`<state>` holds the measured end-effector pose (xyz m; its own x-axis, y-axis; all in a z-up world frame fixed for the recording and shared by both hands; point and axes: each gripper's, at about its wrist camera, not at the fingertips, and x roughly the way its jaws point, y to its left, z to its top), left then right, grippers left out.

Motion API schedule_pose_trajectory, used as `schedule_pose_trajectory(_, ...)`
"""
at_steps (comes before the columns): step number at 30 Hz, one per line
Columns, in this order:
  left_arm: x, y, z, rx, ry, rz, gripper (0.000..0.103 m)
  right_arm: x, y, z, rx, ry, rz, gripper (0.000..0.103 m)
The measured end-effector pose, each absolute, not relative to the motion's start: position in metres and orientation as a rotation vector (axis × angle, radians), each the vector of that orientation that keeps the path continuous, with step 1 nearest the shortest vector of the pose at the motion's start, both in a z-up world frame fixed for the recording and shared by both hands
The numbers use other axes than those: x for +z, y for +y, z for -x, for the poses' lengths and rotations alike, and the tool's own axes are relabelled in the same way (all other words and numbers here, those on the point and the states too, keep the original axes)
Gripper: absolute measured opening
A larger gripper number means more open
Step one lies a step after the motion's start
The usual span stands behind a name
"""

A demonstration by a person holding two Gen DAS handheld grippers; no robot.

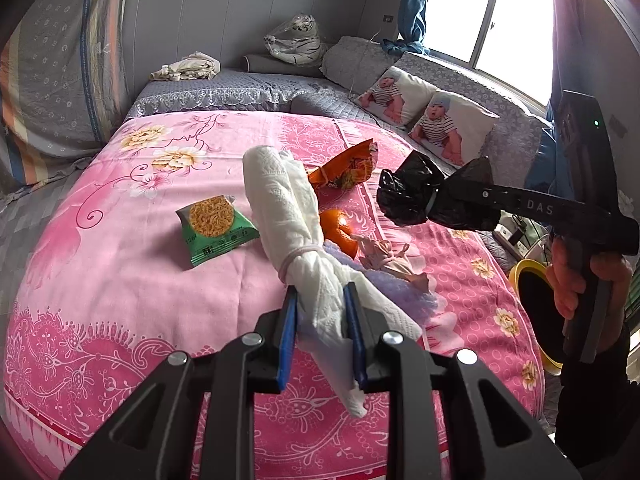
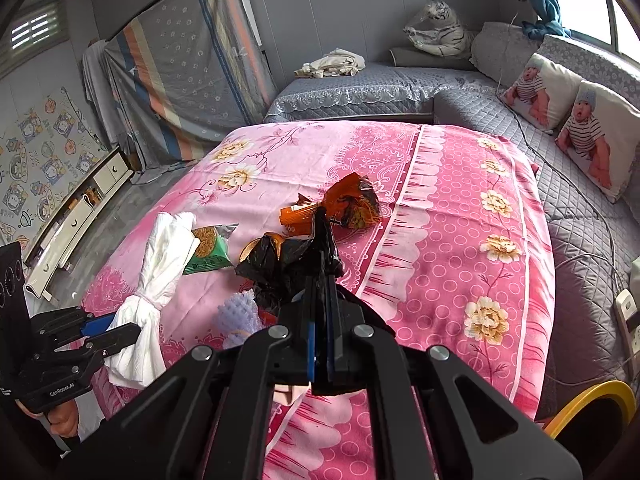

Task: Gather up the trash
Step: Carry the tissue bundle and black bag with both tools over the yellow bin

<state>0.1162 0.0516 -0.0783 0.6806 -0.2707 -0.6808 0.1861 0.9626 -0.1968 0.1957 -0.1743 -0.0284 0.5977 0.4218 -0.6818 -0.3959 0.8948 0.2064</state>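
Above the pink flowered bedspread (image 2: 440, 216) I hold two pieces of trash clear for binning: my left claw (image 1: 320, 320) clamps a tied white tissue bundle (image 1: 280, 200), my right claw (image 2: 320, 312) pinches a crumpled black plastic bag (image 2: 280, 264); wrappers remain.

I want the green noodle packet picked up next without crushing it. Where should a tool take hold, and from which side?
Grip the green noodle packet by its flat crimped end seam, coming from above with the jaws across the thin seam. It lies flat on the pink sheet, and the round noodle block fills its middle, so an edge pinch probably spares the contents.
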Motion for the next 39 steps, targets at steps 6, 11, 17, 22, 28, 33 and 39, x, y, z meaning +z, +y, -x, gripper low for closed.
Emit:
schedule_pose_trajectory(6,-0.068,0.028,-0.119,-0.305,0.763,0.087,0.022,-0.025,-0.203,-0.188,0.425,0.783,-0.068,0.003)
schedule_pose_trajectory(11,-0.061,0.002,-0.122,-0.362,0.747,0.068,0.022,-0.023,-0.232,-0.182,0.371,0.772,-0.095,0.003)
schedule_pose_trajectory(17,-0.057,-0.030,-0.126,-0.434,0.736,0.047,0.022,-0.024,-0.266,-0.172,0.299,0.762,-0.126,0.003)
schedule_pose_trajectory(22,-0.053,-0.059,-0.129,-0.492,0.724,0.022,0.022,-0.026,-0.298,-0.166,0.236,0.755,-0.161,0.003)
schedule_pose_trajectory(28,-0.053,-0.089,-0.132,-0.556,0.724,-0.011,0.022,-0.029,-0.334,-0.159,0.167,0.748,-0.201,0.003)
schedule_pose_trajectory(33,-0.054,-0.113,-0.138,-0.602,0.738,-0.028,0.022,-0.032,-0.361,-0.152,0.110,0.747,-0.224,0.003)
schedule_pose_trajectory(39,-0.059,-0.144,-0.140,-0.660,0.752,-0.048,0.022,-0.036,-0.392,-0.139,0.041,0.749,-0.248,0.003)
